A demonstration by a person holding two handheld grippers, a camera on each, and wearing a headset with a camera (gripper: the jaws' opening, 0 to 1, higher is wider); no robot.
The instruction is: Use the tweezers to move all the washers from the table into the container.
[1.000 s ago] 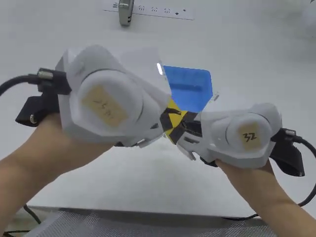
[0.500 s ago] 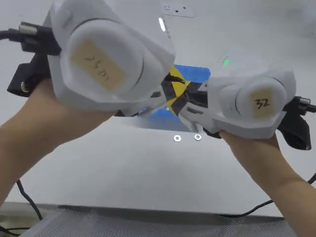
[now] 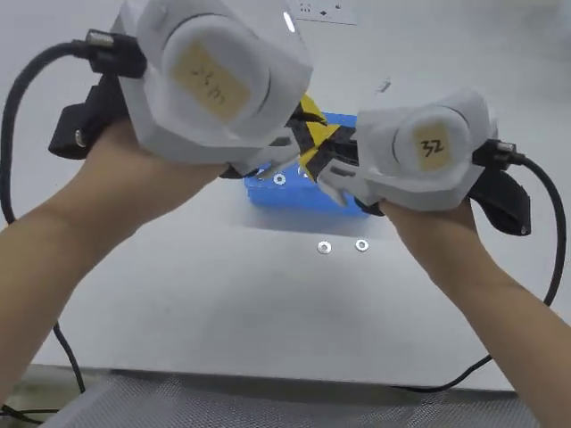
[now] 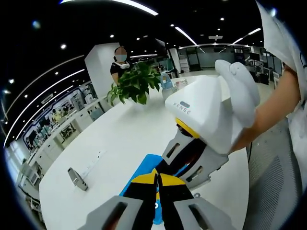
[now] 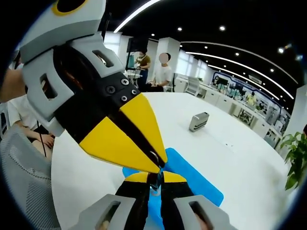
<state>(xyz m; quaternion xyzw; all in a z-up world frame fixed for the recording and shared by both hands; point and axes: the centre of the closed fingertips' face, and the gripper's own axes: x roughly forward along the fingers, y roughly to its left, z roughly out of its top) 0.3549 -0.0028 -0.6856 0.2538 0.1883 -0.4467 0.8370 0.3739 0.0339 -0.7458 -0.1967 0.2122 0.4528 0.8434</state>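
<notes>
On the white surface (image 3: 268, 303), locate two washers (image 3: 324, 247) lying near the front wall of the blue container (image 3: 268, 198); note one washer (image 3: 280, 179) already inside. Observe left gripper (image 4: 157, 184) and right gripper (image 5: 154, 181) held over the container, tips meeting nose to nose. Read left jaws as closed flat. Read right jaws as all but closed on a thin dark sliver, possibly the tweezers, unconfirmed. Treat this tip-to-tip pose as a likely handover or regrip of the tool before picking.

Left gripper (image 4: 157, 178) and right gripper (image 5: 154, 178): jaws closed on both, angled inward, tips close together.
</notes>
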